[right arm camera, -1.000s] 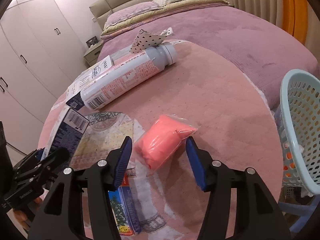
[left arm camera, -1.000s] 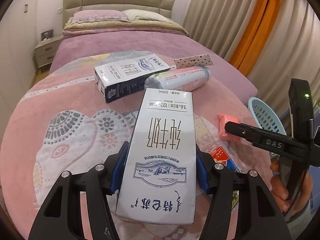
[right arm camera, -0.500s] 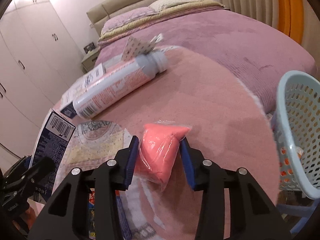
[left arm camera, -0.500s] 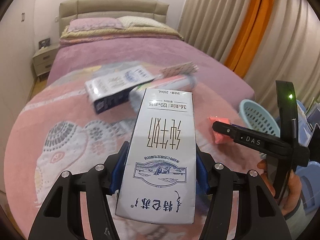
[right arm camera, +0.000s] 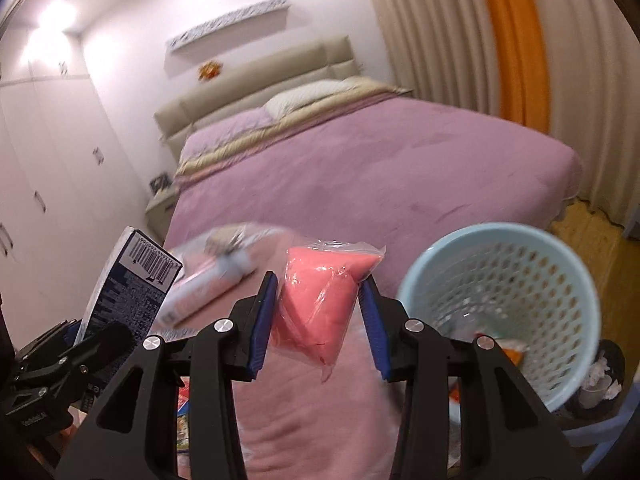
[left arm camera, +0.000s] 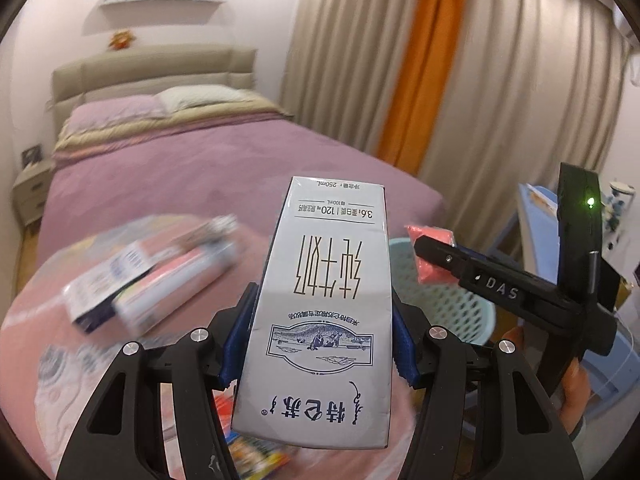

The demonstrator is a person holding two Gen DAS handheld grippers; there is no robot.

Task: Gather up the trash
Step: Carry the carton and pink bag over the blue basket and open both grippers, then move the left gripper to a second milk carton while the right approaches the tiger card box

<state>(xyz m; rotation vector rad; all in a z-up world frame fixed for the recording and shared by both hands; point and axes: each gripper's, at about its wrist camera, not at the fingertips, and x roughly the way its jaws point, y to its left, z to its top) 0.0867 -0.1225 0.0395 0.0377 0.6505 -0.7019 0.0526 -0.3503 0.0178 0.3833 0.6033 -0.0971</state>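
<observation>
My left gripper (left arm camera: 320, 344) is shut on a white milk carton (left arm camera: 324, 296) with brown lettering, held up above the pink bedspread. My right gripper (right arm camera: 318, 320) is shut on a pink packet in clear plastic (right arm camera: 320, 300), lifted off the bed. From the left wrist view the right gripper (left arm camera: 436, 248) and the pink packet (left arm camera: 430, 236) hang over the light blue perforated basket (left arm camera: 460, 312). In the right wrist view the basket (right arm camera: 504, 304) is at right, with some trash inside. The carton (right arm camera: 128, 288) shows at left.
A second white-and-blue carton (left arm camera: 104, 288) and a pink-labelled bottle (left arm camera: 176, 276) lie on the bedspread, blurred. A colourful small pack (left arm camera: 256, 448) lies below the left gripper. The bed with pillows runs behind; beige and orange curtains (left arm camera: 424, 80) hang at right.
Both grippers have risen off the bedspread. The right gripper closed on the pink packet and lifted it toward the basket. The left gripper still holds the carton, swung right.
</observation>
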